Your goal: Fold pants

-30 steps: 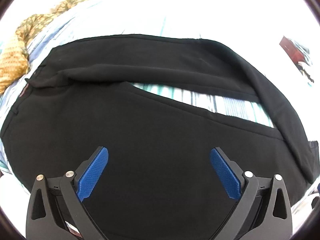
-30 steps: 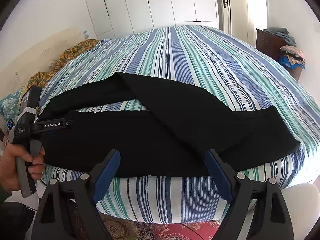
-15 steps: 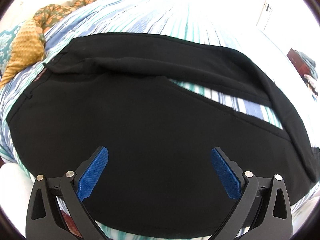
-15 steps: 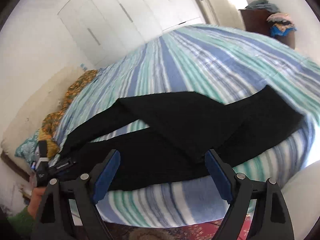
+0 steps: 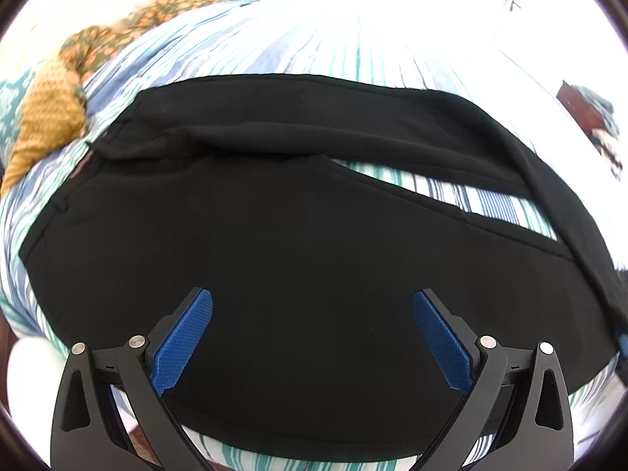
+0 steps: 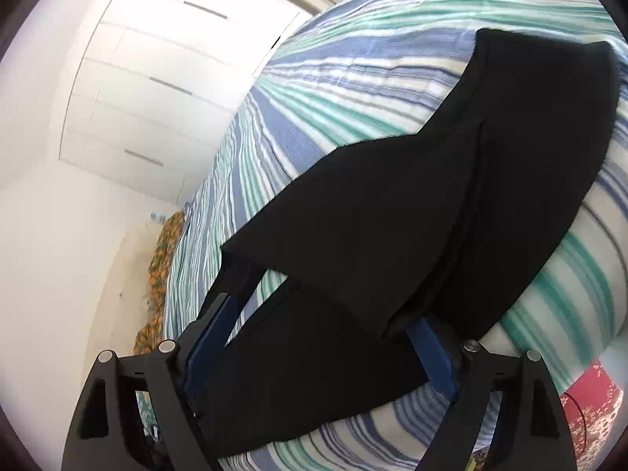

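While the black cloth pants (image 5: 298,243) lie spread on the striped blue-and-green bedspread (image 5: 322,39), I hold my left gripper (image 5: 312,337) splayed above the seat, and my right gripper (image 6: 318,353) (equally unclenched, empty) straddles the near leg's edge to pinch it.

Strong daylight blows out the bed (image 5: 353,39) beyond the left tongs (image 5: 313,337). Both fisheye views bend at the rims. The pants (image 6: 392,235) read as flat black.
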A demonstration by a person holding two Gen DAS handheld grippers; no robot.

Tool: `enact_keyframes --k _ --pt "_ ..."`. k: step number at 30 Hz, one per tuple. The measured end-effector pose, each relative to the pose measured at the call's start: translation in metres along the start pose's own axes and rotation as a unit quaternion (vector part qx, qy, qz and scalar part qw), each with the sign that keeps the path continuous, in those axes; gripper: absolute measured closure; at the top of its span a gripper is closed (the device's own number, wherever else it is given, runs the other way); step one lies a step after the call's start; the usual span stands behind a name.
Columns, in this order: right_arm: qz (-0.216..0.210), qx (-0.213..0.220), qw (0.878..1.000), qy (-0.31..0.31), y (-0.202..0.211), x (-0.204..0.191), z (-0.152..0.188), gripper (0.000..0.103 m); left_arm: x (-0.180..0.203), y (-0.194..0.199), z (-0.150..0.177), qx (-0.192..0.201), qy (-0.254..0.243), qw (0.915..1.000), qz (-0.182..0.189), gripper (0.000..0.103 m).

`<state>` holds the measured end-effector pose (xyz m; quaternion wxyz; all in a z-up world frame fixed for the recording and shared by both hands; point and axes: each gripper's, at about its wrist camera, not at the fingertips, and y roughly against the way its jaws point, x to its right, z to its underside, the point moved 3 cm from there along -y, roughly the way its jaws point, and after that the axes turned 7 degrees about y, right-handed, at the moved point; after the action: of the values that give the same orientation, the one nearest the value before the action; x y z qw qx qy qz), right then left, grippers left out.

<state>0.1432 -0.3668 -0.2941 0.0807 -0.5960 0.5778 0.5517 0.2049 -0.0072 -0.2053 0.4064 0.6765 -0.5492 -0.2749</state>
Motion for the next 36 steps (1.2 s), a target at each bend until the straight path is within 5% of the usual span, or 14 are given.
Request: enact_keyframes --k 2,4,5,8,12,17,21,23,24,25,26,29,33,36 --pt "0.028 -0.014 0.999 -0.011 -0.008 0.006 -0.004 0.027 0.007 -0.009 -0.007 -0.018 -0.025 0.9995 0.007 0.001" --pt "0.076 -0.042 0.996 0.031 -0.018 0.0 -0.007 0.073 0.02 -0.011 -0.024 -0.027 -0.045 0.9982 0.029 0.001" --pt "0.082 -0.042 0.995 0.046 -0.018 -0.004 -0.01 0.082 0.023 -0.01 -0.035 -0.026 -0.045 0.9979 0.04 0.001" --pt "0.063 -0.03 0.995 0.07 -0.002 -0.019 -0.017 0.082 0.029 -0.011 -0.084 -0.043 -0.01 0.9934 0.106 0.001" --pt "0.021 -0.007 0.991 0.129 0.04 -0.047 -0.029 0.082 0.043 -0.048 -0.147 -0.134 0.064 0.9665 0.209 0.001" --pt "-0.025 0.004 0.979 0.204 0.093 -0.08 -0.026 0.082 0.062 -0.099 -0.184 -0.198 0.102 0.9464 0.234 0.001" --pt "-0.08 0.016 0.967 0.242 0.133 -0.104 -0.022 0.082 0.063 -0.118 -0.19 -0.208 0.119 0.9486 0.206 0.002" --pt "-0.104 0.02 0.96 0.261 0.153 -0.114 -0.018 0.082 0.056 -0.119 -0.188 -0.2 0.125 0.9525 0.192 0.02" --pt "-0.109 0.022 0.956 0.273 0.162 -0.118 -0.016 0.082 0.05 -0.119 -0.185 -0.201 0.128 0.9533 0.185 0.068" --pt "-0.111 0.024 0.952 0.284 0.164 -0.123 -0.013 0.082 0.043 -0.121 -0.183 -0.207 0.13 0.953 0.179 0.099" --pt "-0.109 0.024 0.95 0.293 0.167 -0.124 -0.013 0.082 0.036 -0.119 -0.18 -0.207 0.14 0.9511 0.181 0.099" --pt "-0.057 0.009 0.951 0.304 0.152 -0.111 -0.022 0.082 0.014 -0.077 -0.2 -0.142 0.162 0.9542 0.208 0.101" --pt "-0.048 0.025 0.948 0.315 0.124 -0.111 -0.069 0.082 -0.018 0.052 -0.234 0.033 0.127 0.9675 0.216 0.099" --pt "-0.068 0.022 0.939 0.338 0.115 -0.123 -0.105 0.082 -0.05 0.118 -0.205 0.129 0.092 0.9694 0.187 0.097"
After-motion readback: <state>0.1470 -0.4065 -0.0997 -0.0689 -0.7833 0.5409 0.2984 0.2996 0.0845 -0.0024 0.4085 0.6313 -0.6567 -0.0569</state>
